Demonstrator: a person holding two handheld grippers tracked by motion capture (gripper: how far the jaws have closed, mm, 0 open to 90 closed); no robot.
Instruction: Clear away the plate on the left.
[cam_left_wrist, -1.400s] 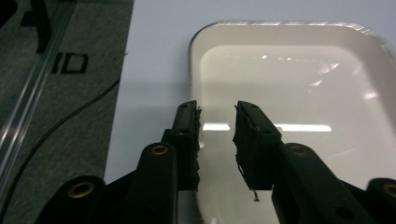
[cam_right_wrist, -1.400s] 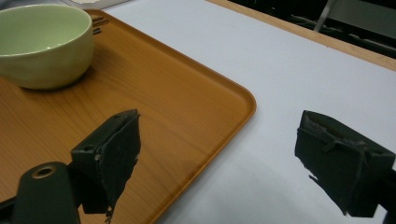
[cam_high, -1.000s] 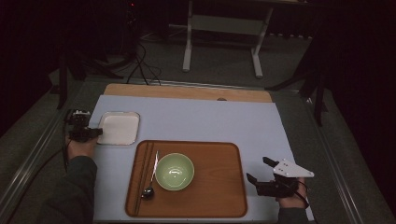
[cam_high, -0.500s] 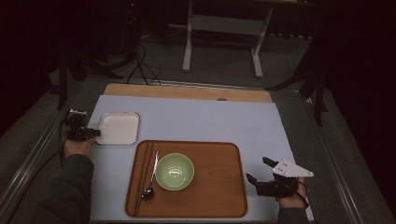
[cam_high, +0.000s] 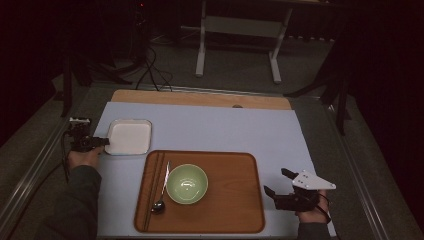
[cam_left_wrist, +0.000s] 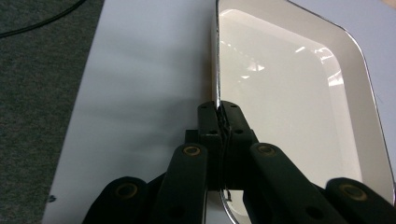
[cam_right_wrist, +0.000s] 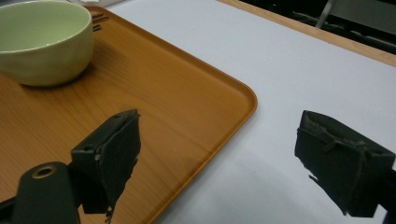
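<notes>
Left tool (cam_left_wrist: 219, 114) has just closed, clamped on the white dish (cam_left_wrist: 299, 107) rim; right tool (cam_right_wrist: 217, 163) apart.
Next I judge a level lift toward the tray (cam_high: 240, 200).

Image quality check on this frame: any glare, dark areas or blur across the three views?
High view: dim, the room beyond the table nearly black, detail soft. Left gripper view: bright streaks of glare on the white dish, and the left gripper, shut on its rim, is sharp. Right gripper view: evenly lit, the right gripper casts a soft shadow on the wooden tray; the green bowl is slightly soft.
</notes>
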